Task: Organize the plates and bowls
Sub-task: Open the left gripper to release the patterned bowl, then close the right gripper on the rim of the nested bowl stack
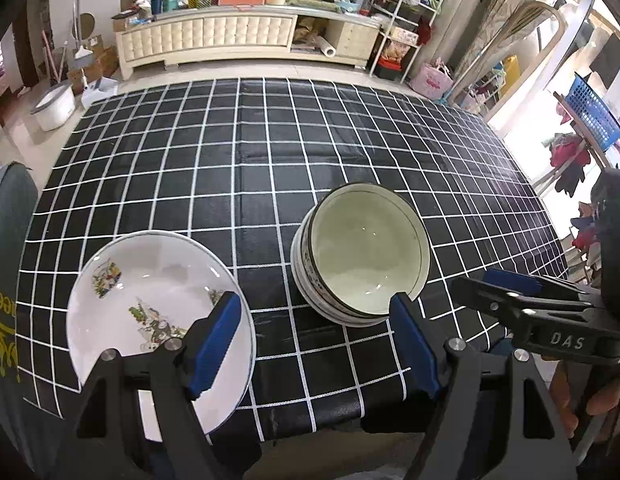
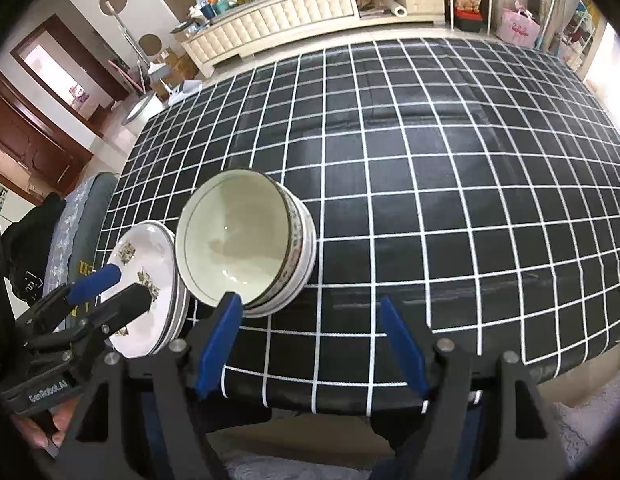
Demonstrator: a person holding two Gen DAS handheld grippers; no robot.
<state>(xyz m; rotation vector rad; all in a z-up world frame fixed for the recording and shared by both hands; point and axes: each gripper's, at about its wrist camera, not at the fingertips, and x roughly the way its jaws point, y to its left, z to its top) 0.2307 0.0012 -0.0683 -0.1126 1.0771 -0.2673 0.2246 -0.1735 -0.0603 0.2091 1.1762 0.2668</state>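
Both the left gripper (image 1: pixel 316 344) and right gripper (image 2: pixel 312 346) hung spread and empty at the near table edge, stacked bowls (image 1: pixel 362 256) right of stacked plates (image 1: pixel 149 300)

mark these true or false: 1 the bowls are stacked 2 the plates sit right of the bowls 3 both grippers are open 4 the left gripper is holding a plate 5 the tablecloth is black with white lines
1. The bowls are stacked: true, several rims show nested under the top one.
2. The plates sit right of the bowls: false, they lie to the left of the bowls, close by near the table's front edge.
3. Both grippers are open: true, the left gripper and the right gripper each show spread blue fingers with nothing between them.
4. The left gripper is holding a plate: false, it is empty; one finger only overlaps the plates in the view.
5. The tablecloth is black with white lines: true.
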